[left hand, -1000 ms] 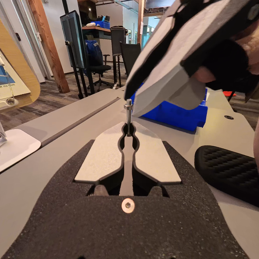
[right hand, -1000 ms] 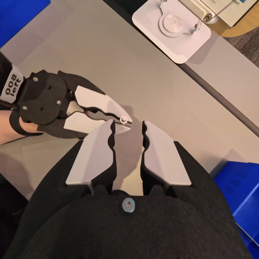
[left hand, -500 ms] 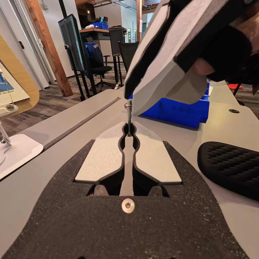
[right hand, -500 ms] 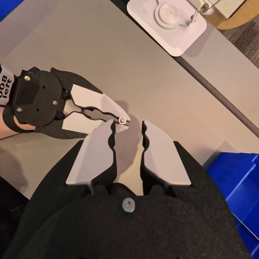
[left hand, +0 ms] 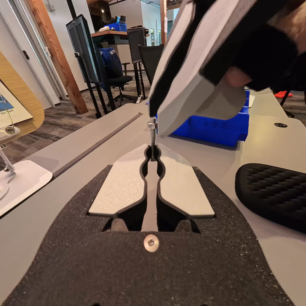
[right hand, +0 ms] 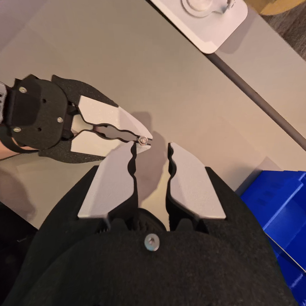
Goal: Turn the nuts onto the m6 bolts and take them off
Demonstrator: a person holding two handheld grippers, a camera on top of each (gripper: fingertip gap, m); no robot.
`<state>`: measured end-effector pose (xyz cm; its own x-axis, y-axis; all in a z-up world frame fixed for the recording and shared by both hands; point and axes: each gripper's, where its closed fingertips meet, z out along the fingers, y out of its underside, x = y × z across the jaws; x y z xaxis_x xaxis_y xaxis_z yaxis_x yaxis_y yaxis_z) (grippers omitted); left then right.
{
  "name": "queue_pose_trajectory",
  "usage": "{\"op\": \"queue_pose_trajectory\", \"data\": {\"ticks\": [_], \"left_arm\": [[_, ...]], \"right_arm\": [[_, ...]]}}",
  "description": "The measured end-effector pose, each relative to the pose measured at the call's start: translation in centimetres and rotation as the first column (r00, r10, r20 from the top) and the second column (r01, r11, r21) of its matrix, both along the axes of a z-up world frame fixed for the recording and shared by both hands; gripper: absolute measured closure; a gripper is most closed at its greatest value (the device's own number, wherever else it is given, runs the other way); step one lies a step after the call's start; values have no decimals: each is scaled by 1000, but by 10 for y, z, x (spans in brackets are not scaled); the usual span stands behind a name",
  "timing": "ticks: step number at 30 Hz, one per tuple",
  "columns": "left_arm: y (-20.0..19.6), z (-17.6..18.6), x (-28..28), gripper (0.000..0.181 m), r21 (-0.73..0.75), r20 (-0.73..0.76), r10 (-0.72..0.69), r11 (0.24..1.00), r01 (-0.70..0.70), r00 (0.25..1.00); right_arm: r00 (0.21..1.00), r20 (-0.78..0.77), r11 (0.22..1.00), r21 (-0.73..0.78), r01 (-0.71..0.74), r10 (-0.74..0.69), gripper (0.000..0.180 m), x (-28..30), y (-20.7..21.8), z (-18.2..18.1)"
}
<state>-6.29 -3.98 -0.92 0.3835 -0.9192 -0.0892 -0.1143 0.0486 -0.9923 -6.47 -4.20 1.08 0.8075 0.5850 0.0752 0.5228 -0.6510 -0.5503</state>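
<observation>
Lettering shows in two places, both only in part. A white and blue printed placard [left hand: 10,106] leans at the left edge of the left wrist view. A white tag with dark characters [right hand: 1,102] wraps the handle of the left claw [right hand: 146,144], cut off by the frame.

A smooth grey tabletop [left hand: 273,149] fills both views, with a dark narrow seam strip [left hand: 99,145] running across it. A blue plastic bin [left hand: 212,132] sits on the far side. A black pad with a honeycomb texture [left hand: 271,195] lies near the right edge. At the left, a flat white metal stand base [left hand: 24,180] rests just beside the seam.
</observation>
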Motion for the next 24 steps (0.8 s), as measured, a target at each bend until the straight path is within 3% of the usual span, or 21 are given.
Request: {"op": "queue_pose_trajectory", "data": {"ticks": [5, 11, 16, 19, 24], "left_arm": [[2, 1, -2, 176, -21, 7, -3, 1000, 3, 1000], [-3, -2, 3, 176, -6, -12, -17, 1000, 17, 1000], [-2, 0, 2, 176, -17, -8, -18, 1000, 18, 1000], [-3, -1, 2, 176, -15, -11, -20, 1000, 20, 1000], [-6, 1, 4, 176, -9, -9, -25, 1000, 25, 1000]], "right_arm": [[997, 47, 998, -34, 60, -58, 146, 20, -4, -5], [1000, -1, 1000, -21, -16, 16, 145, 1, -4, -2], [998, 37, 998, -43, 51, -49, 146, 22, -3, -5], [998, -8, 998, -42, -56, 56, 147, 4, -15, 0], [999, 8, 999, 15, -31, 31, 147, -4, -2, 3]]}}
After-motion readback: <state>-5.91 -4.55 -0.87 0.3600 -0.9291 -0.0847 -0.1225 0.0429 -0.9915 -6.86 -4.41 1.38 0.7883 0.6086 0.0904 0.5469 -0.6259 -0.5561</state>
